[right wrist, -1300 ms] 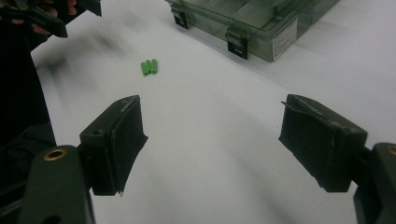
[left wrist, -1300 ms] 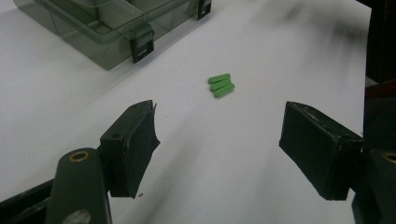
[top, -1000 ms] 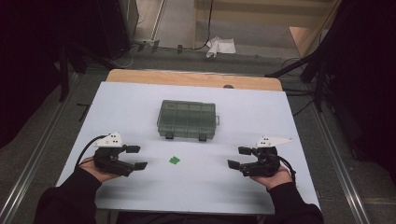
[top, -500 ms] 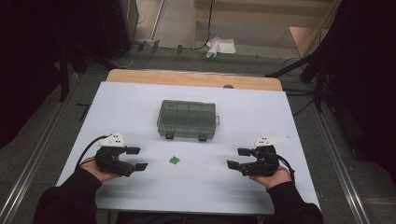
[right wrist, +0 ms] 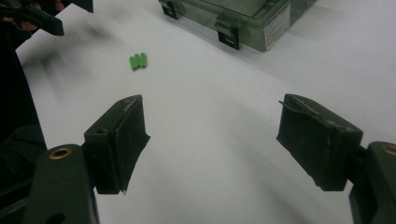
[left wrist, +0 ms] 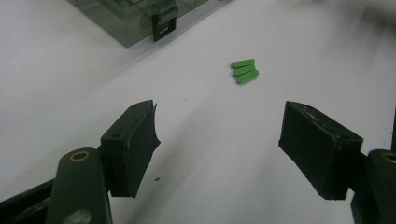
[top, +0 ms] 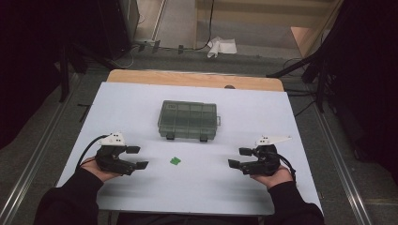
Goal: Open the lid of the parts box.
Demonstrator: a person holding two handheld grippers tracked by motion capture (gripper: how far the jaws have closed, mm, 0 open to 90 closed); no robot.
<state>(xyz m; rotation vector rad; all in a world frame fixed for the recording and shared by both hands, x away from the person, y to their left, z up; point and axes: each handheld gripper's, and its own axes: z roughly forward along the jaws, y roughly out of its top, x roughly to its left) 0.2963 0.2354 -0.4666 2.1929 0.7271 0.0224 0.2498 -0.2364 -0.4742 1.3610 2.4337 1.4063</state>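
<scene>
At table's near edge: left gripper [top: 126,158] at 7 o'clock, right gripper [top: 246,158] at 5 o'clock, both with jaws spread wide, holding nothing, pointed inward at each other. Between them, slightly nearer left: green pegs [top: 175,161], three small cylinders lying side by side, touching, flat on white table [top: 281,117]. At 12 o'clock from pegs: closed smoky compartment box [top: 188,119], two latches [left wrist: 163,25] facing near side.

Likely step: grab pegs. Best done with left gripper, closer. Come in low, jaws straddling whole cluster across its short side, close slowly to avoid scattering or rolling.

Room: open surface all round pegs, box well apart. Table edge near at 6 o'clock; sweep away from it.
</scene>
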